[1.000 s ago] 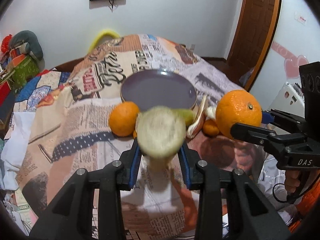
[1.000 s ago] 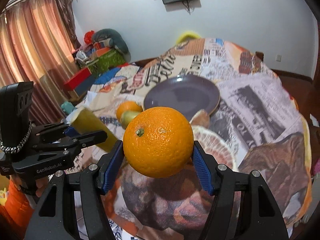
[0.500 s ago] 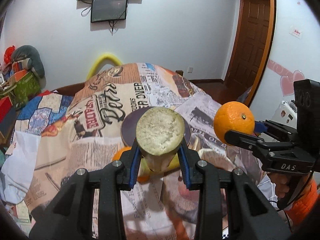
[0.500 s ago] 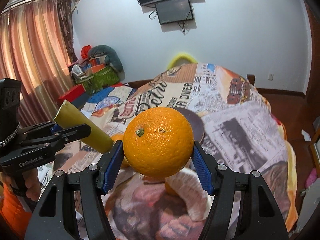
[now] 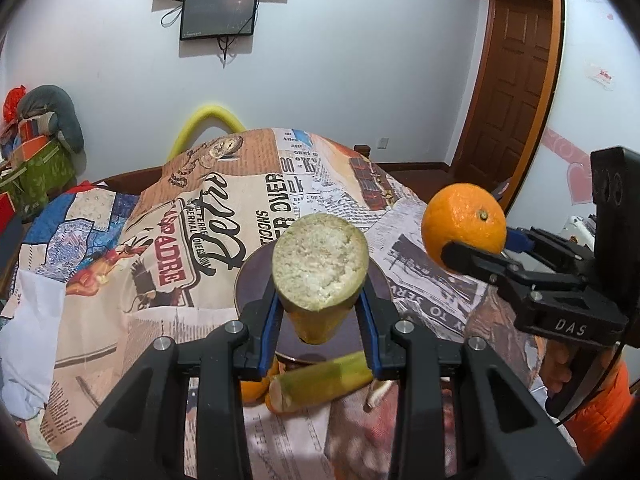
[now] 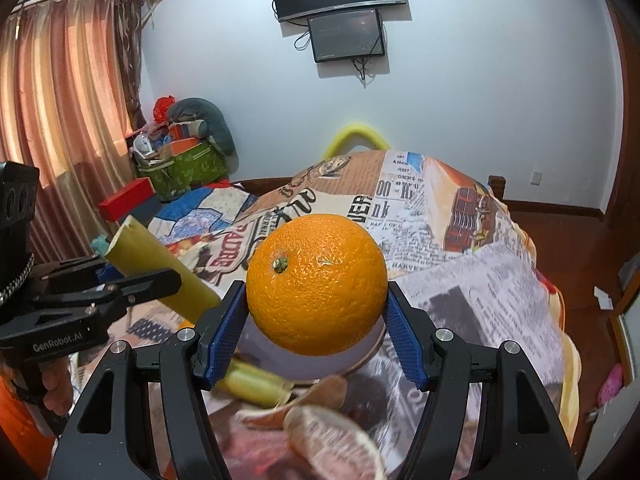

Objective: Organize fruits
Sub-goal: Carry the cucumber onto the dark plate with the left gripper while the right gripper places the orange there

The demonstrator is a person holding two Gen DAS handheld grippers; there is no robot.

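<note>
Scene: bed under a newsprint-patterned cover [image 5: 224, 208], with a dark round plate [image 5: 248, 280] lying on it; we hold one gripper in each hand above the near edge.

Left gripper [image 5: 320, 312]: fingers clenched on a cut length of sugarcane [image 5: 320, 264]. Its pale fibrous end faces our left camera, so the long axis runs roughly along the fingers, pointing forward and down toward the plate. In the right view the same piece shows as a yellow-green stick [image 6: 160, 264] slanting out of the left gripper [image 6: 132, 284].

Right gripper [image 6: 316, 328]: fingers grasping a whole orange [image 6: 316, 284], blue pads pressed on its two sides, stem scar turned toward the camera. From the left view the orange [image 5: 464, 224] sits at the tip of the right gripper [image 5: 472, 256], well clear of the bed.

Plate, key relation: it lies straight ahead of and below both held fruits, partly hidden behind each. We judge both hands about equally near, the cane more nearly over its centre in the left view.

Loose items near the plate's front edge: a second cane piece [image 5: 320, 384], another orange [image 5: 256, 388] partly hidden by the left fingers, and blurred peel [image 6: 320, 424].

Step in hand, our judgement: carrying both fruits toward the plate; neither is set down yet.

Risk: the cane may roll off once freed.
</note>
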